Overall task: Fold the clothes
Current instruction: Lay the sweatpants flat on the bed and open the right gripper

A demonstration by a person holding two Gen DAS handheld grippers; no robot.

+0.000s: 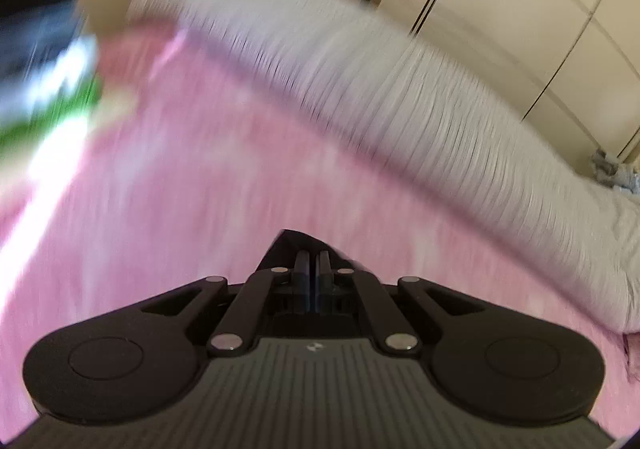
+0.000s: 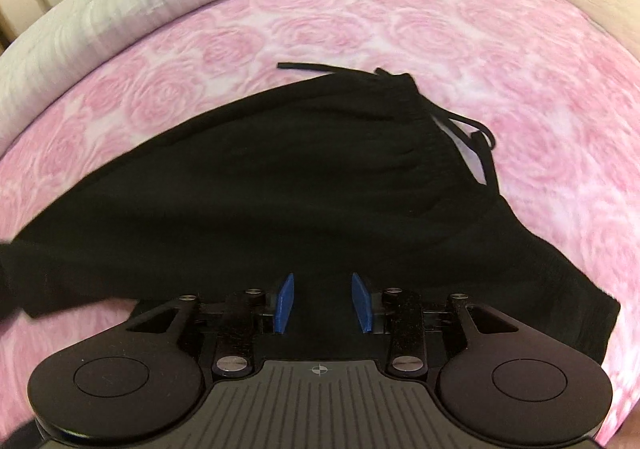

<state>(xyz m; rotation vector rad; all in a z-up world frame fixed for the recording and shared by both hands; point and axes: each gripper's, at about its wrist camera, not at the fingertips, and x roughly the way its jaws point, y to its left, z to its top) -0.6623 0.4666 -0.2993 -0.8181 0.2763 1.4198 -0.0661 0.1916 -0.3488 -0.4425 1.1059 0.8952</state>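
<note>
Presently listed: black trousers (image 2: 280, 185), laid flat across the pink rose-print bedsheet (image 2: 480, 41), drawstring (image 2: 476, 129) loose at the waistband. Right gripper (image 2: 323, 301): blue fingers (image 2: 285, 301) spread apart over the near edge of the garment, clasping nothing. Left gripper (image 1: 312, 269): fingers pressed together, with dark fabric (image 1: 288, 245) at their tips; whether it is pinched cannot be told. Grey quilt (image 1: 400, 97) along the sheet's far edge; view blurred.

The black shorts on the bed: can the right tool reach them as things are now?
Probably yes. The right tool is open, and the black shorts lie spread on the pink rose bedsheet directly ahead of its fingers, with nothing between.
</note>
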